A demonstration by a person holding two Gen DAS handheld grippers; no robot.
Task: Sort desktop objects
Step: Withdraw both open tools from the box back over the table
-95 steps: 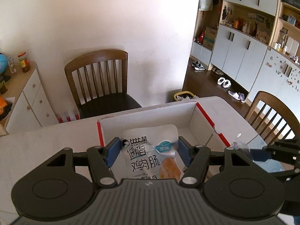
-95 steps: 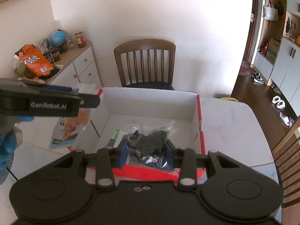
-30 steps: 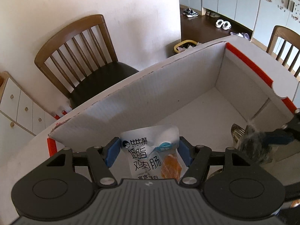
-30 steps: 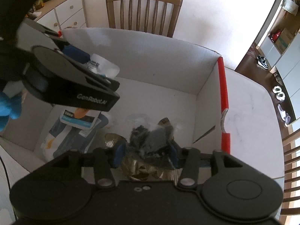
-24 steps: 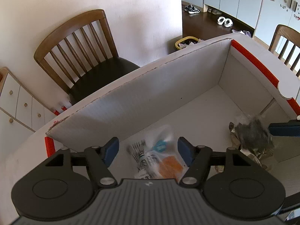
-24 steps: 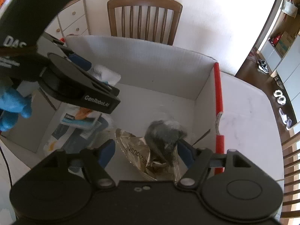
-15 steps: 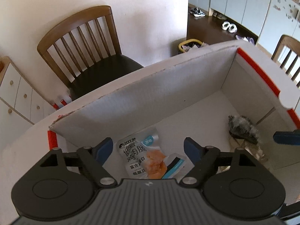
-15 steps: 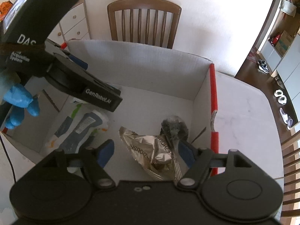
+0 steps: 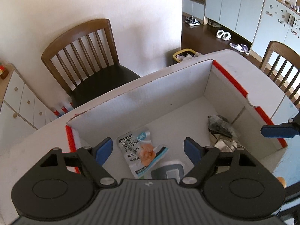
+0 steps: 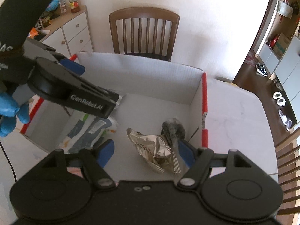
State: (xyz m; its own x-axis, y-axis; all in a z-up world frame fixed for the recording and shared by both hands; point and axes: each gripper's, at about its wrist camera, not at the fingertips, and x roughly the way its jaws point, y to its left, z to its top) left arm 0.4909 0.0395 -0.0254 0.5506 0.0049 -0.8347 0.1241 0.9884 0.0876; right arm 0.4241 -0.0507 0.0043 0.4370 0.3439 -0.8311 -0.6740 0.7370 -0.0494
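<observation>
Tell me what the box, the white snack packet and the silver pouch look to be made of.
Box: corrugated cardboard, matt white, judging by faint fluting lines on its walls; red along the rim edges.
White snack packet: thin plastic film, slightly glossy, printed, lying limp.
Silver pouch: metallised foil laminate, probably; shiny and sharply creased.

Bright daylight from right, wall (image 10: 215, 28) glaring white; sharp focus; fisheye bends edges; box (image 9: 150, 101) interior softly shadowed.
</observation>
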